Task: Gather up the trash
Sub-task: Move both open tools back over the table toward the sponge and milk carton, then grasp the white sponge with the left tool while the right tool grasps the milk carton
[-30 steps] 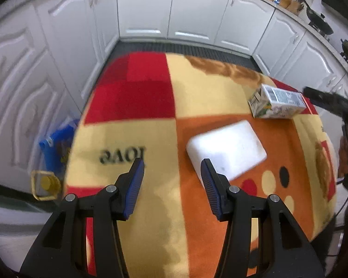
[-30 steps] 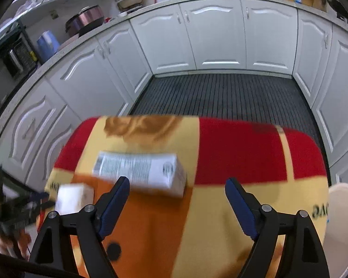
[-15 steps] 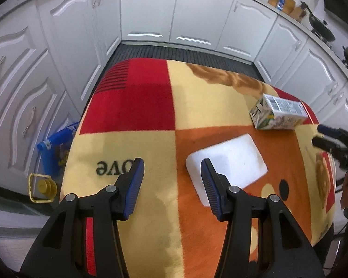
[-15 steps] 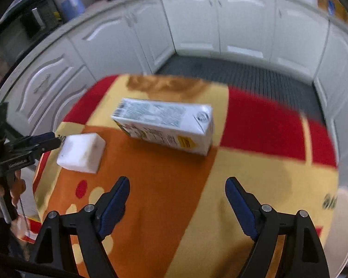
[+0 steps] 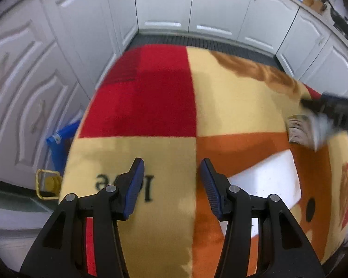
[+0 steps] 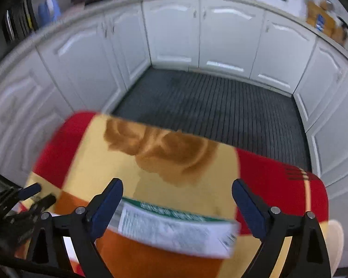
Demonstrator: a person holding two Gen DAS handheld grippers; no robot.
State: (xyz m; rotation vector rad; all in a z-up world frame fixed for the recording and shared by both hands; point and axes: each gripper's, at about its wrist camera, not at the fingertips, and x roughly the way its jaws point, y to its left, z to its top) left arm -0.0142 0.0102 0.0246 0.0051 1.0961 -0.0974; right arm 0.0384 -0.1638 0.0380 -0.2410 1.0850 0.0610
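The right gripper (image 6: 177,199) has just been widening its jaws, and the carton (image 6: 176,231) lies lengthwise between them, unpinched, on the patchwork cloth (image 6: 150,166). The left gripper (image 5: 171,180) stands partly open and empty over the cloth, the white foam block (image 5: 271,178) at its three o'clock.
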